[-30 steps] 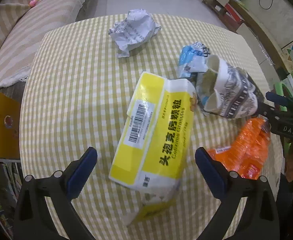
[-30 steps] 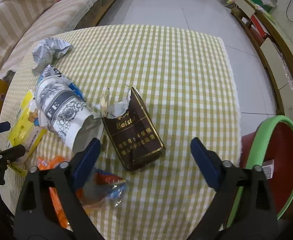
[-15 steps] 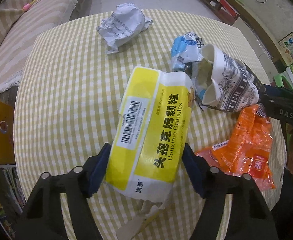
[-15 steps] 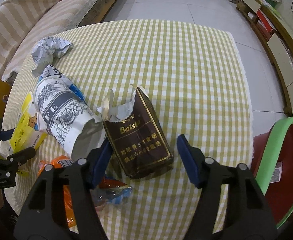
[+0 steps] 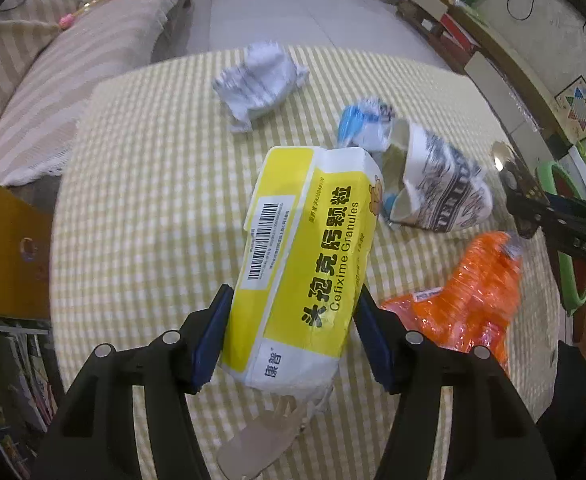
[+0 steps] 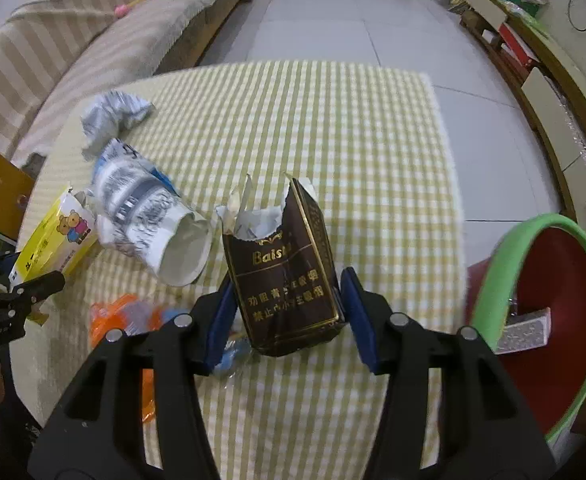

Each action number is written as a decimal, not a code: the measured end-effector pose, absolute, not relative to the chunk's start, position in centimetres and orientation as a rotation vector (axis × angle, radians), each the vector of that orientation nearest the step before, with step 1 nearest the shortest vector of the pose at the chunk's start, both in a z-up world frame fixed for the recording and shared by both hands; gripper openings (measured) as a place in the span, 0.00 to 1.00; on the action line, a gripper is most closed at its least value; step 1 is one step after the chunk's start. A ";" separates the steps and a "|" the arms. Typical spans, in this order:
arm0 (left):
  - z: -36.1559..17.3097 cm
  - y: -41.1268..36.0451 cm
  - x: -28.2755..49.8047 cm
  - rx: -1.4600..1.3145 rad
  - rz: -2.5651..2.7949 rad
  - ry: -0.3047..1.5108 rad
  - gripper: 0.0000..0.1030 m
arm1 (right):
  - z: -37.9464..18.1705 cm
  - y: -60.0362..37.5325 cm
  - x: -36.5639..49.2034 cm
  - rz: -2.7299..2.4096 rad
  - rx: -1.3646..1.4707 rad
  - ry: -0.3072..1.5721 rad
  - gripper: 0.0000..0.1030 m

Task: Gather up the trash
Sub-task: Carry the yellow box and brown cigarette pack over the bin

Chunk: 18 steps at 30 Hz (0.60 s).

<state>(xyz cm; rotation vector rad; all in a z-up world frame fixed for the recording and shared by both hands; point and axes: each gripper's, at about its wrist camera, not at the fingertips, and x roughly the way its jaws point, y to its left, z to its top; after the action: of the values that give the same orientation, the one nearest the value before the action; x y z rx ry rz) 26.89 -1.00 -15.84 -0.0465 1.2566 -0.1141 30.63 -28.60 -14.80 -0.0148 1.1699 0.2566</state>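
**Yellow box and brown pack both clamped**

Yellow-and-white medicine box (image 5: 305,264) sits between the blue pads of the left hand-held gripper (image 5: 293,336), both pads pressed against its sides near the lower end, so it's clamped on the box. The box angles up and away from the camera, barcode label facing up, with a torn flap hanging below it. Can't tell if its far end is touching the surface (image 5: 153,184) or lifted off.

Right hand-held gripper (image 6: 287,312) is squeezed onto the brown pack (image 6: 285,276), one pad on each side. The pack stands upright-ish with its ripped-open top pointing away, white liner showing. Looks raised off the checked cloth, but I can't say for sure.

Rest of the trash is toward the left side of the surface as the right camera sees it:
- crushed paper cup (image 6: 153,220) on its side, open mouth just beside the brown pack
- blue-and-white wrapper (image 5: 363,128) touching the cup's far side
- crumpled paper ball (image 5: 259,80) nearer the far edge, apart from the others
- orange wrapper (image 5: 465,300) at the near edge, just beside the box and under the cup

Bin (image 6: 549,292) with a green rim and red inside sits off the right edge of the surface, with a small grey pack lying in it.
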 end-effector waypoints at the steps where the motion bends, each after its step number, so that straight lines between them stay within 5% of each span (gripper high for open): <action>1: -15.4 -0.9 26.5 -0.048 -0.110 1.248 0.56 | -14.2 -28.9 30.2 0.256 -0.006 1.160 0.49; 18: -5.0 -3.3 23.1 -0.050 -0.105 1.077 0.56 | -5.2 -31.1 24.9 0.247 0.022 0.996 0.48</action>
<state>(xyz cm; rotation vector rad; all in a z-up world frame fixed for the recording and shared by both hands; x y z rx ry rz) 23.08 -3.35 -5.01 -0.0501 1.0768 -0.1047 24.87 -31.13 -5.20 0.0215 0.9955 0.2468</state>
